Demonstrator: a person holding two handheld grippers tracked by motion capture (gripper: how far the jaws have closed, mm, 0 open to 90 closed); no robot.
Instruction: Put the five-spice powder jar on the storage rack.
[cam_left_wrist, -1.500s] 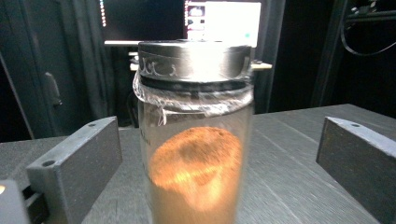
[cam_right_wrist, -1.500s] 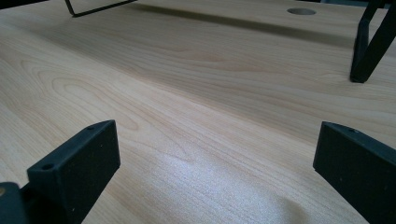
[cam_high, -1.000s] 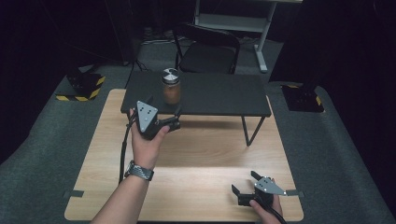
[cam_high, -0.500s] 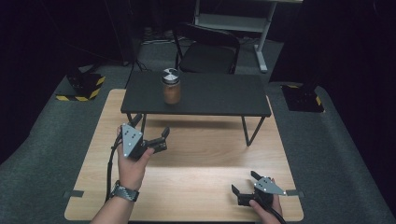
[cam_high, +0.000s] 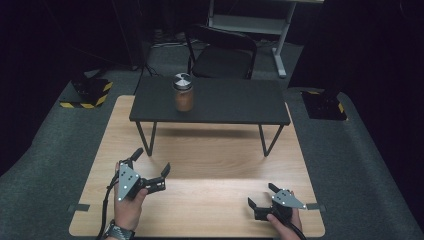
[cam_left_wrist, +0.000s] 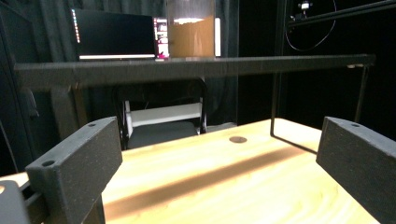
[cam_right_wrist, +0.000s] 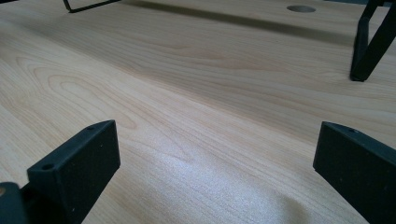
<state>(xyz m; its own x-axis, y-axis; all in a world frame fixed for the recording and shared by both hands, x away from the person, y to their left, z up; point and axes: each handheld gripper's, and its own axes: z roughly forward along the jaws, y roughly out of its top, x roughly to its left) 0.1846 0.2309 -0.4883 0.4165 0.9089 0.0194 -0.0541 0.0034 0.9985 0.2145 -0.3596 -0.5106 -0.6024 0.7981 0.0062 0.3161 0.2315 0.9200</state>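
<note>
A lab or recording studio, by the look of it — black curtains (cam_left_wrist: 252, 56) close off the back, and grey carpet (cam_high: 45, 165) lies under a pale wooden worktop (cam_high: 210, 165). Yellow-and-black hazard-striped stand bases (cam_high: 87, 95) sit at the sides, a lit monitor (cam_left_wrist: 114, 35) glows behind — beside a folding chair (cam_high: 222, 55).

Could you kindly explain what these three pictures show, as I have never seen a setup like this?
A person holds a two-jaw tool in each hand: the left gripper and the right gripper, both open and empty. The high view looks down from above; the other two views come from cameras riding on each gripper, with its black jaws at the bottom. On the wooden table stands a small black bench, and on it a jar with a metal lid and brown contents.
</note>
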